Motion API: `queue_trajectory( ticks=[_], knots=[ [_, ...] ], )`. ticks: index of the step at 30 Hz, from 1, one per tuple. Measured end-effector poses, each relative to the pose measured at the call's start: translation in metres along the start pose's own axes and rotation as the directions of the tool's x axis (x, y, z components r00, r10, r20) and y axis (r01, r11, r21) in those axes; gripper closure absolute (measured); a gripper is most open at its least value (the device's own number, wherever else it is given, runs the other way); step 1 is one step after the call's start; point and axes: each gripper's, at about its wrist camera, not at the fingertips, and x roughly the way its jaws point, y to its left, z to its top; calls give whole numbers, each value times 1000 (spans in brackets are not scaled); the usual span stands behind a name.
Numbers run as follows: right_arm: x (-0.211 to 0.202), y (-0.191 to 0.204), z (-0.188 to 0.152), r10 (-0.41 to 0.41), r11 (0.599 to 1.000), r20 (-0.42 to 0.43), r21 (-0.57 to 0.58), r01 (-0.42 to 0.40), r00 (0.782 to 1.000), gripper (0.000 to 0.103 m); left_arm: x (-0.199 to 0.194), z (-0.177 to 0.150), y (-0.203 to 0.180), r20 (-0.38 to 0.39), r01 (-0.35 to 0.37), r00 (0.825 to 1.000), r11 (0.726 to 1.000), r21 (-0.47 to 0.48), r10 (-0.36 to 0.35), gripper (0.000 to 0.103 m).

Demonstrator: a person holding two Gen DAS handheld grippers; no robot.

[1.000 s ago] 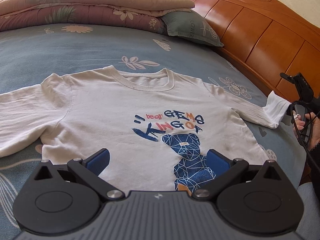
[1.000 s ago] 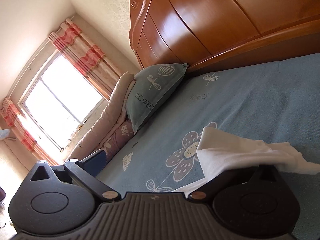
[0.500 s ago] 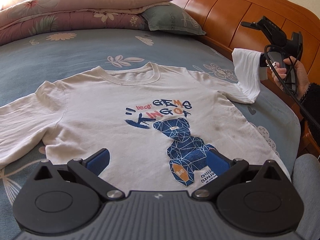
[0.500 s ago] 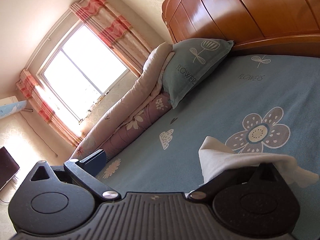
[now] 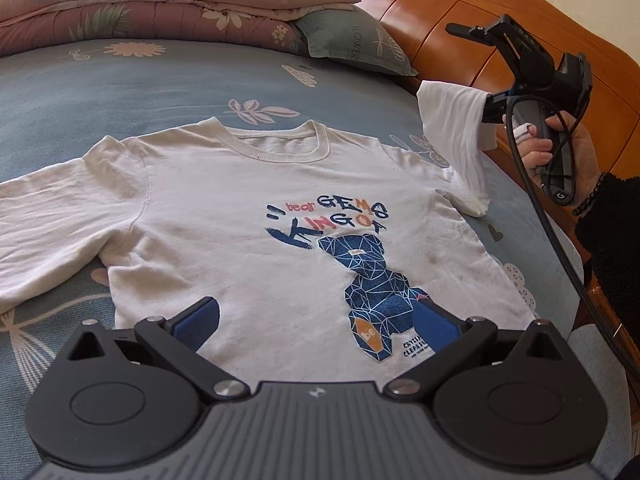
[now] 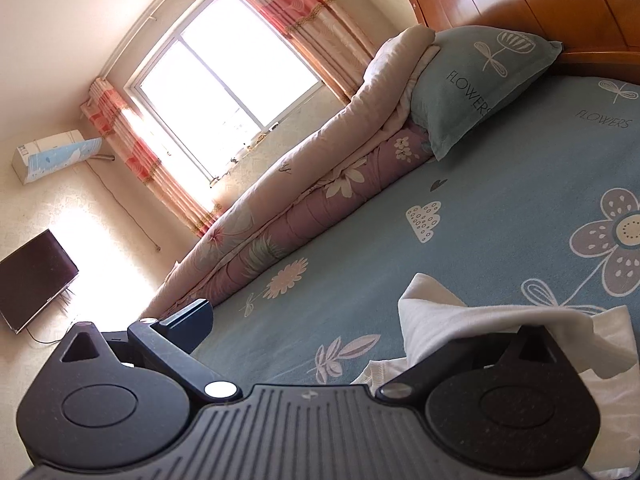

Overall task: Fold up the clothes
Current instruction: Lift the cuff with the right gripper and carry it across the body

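1. Far left: the T-shirt's (image 5: 256, 216) left-hand long sleeve (image 5: 48, 216) lies flat and spread out on the blue floral bedsheet (image 5: 120, 92). No fold in it.
2. Centre: the white shirt body lies face up on the bed, with the bear print (image 5: 368, 280) and neckband (image 5: 276, 144) showing. The hem runs below the left gripper (image 5: 316, 320). Body unfolded.
3. Left gripper: it hovers over the lower hem with its jaws wide apart. The blue pads (image 5: 198, 320) hold nothing.
4. Right: the other sleeve (image 5: 452, 128) is raised off the sheet, with its cuff end at the right gripper (image 5: 490, 108), held in the person's hand (image 5: 560, 148).
5. Right gripper state: in the right wrist view the two fingers stand well apart and white cloth drapes over the right-hand one (image 6: 500, 332). It seems hooked rather than pinched; true grip cannot be told.
6. Progress, as a judgement: one sleeve is lifted, probably mid-fold towards the chest. The other sleeve, the side folds and the hem-to-collar fold all remain. Early-stage layout.
7. Background: folded quilt (image 5: 160, 4), pillow (image 5: 352, 40), wooden headboard (image 5: 460, 20).
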Motion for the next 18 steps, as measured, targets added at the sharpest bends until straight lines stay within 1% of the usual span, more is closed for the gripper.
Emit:
queue_trajectory(
  ticks=[6,9,11,13,15,18],
  knots=[
    [28,28,-18,30,997,-54,-62,-33,998,0,-5,-2,12,-8,-35,999,999,-21,35,1],
    [41,46,-31,26,991,-78,-127,-36,997,0,-9,-2,21,-10,-60,998,997,-43,60,1],
    [50,57,-41,14,984,-90,-176,-29,996,0,-12,-2,24,-10,-65,998,997,-49,64,1],
    [59,65,-51,-8,975,-102,-220,-15,995,0,-15,-1,28,-10,-69,998,996,-54,68,1],
    [71,70,-61,-52,965,-132,-262,15,990,0,-17,-1,31,-11,-73,997,996,-60,73,1],
    [88,75,-78,-117,944,-196,-326,47,974,0,-22,-1,36,-11,-79,997,994,-69,79,1]
  ],
)
